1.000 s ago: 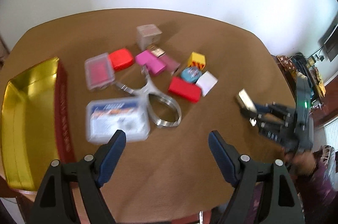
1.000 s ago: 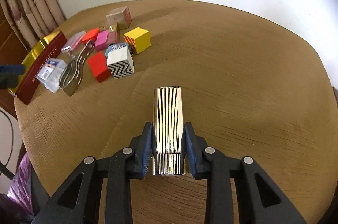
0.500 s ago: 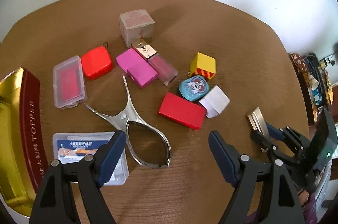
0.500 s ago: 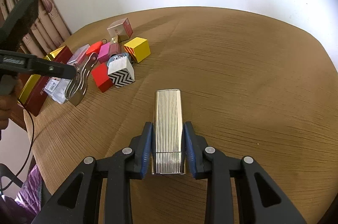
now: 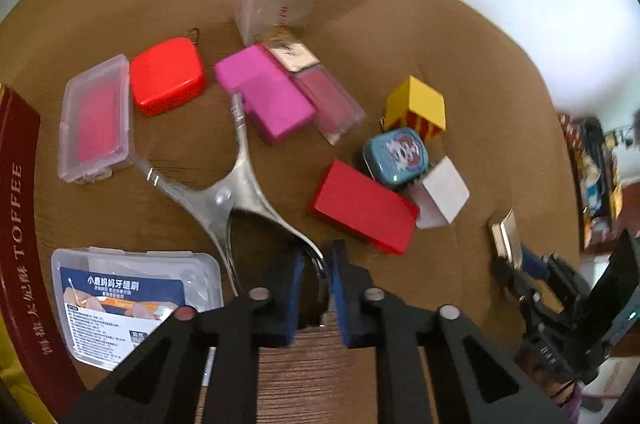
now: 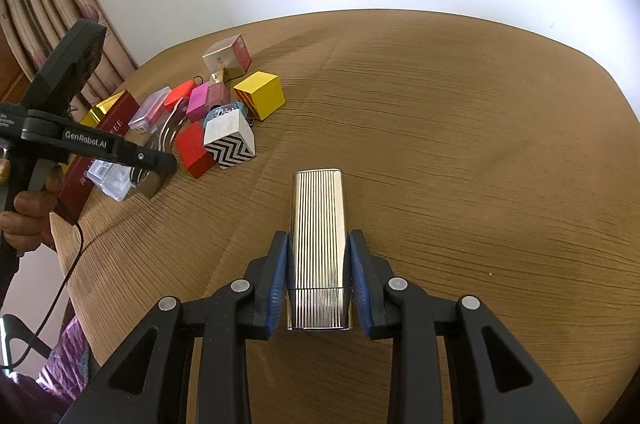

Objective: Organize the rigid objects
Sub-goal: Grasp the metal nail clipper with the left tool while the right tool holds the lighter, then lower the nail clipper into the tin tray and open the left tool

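Since the earlier frames, the left gripper (image 5: 314, 288) has descended and closed from wide open onto the loop handle of the metal tongs (image 5: 228, 200). The tongs lie flat on the table (image 5: 472, 36) with their tips spread, pinching nothing. The right gripper (image 6: 318, 278) remains clamped on the ribbed gold case (image 6: 318, 244), well right of the tongs. The toffee tin (image 5: 18, 208) is left of them. The bare tabletop extends beyond the case to the far edge.
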Motion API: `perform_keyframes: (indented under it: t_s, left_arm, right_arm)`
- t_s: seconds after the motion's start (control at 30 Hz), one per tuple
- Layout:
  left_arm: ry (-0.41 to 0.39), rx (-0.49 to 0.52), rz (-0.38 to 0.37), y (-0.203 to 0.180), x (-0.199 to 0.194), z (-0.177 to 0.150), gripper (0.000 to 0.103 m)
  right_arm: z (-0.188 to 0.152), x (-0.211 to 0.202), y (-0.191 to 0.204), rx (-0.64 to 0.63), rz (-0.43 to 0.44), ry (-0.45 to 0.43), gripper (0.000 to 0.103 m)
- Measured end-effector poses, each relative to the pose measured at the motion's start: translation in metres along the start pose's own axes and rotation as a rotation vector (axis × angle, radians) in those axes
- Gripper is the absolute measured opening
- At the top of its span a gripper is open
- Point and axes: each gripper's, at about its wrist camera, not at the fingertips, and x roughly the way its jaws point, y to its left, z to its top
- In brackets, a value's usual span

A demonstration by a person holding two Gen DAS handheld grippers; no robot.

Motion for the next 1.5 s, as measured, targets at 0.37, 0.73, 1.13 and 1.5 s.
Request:
perform_keyframes:
  t_s: [0.37,0.73,1.13,1.5]
  left_arm:
    - [-0.146,0.074,-0.004,-0.014,-0.061,-0.034,0.002]
    - [-0.225,-0.038,0.092,0.054,-0.148,-0.059,0.003]
    - [-0.145,-0.053,0.343,0.206,-0.112,-0.015,0.003]
    - [-0.131,-0.062,0.401,0.242,-0.087,-0.014,0.005]
  right_arm:
    - [0.004,0.002,0.004,-0.001,-0.018,0.025,0.028]
    - [0.008,0.008,0.008,0.002,-0.048,0.045,0.028]
    - [0.010,0.009,0.013,-0.002,-0.079,0.071,0.028]
    - [0.011,0.008,0.014,0.000,-0.100,0.087,0.028]
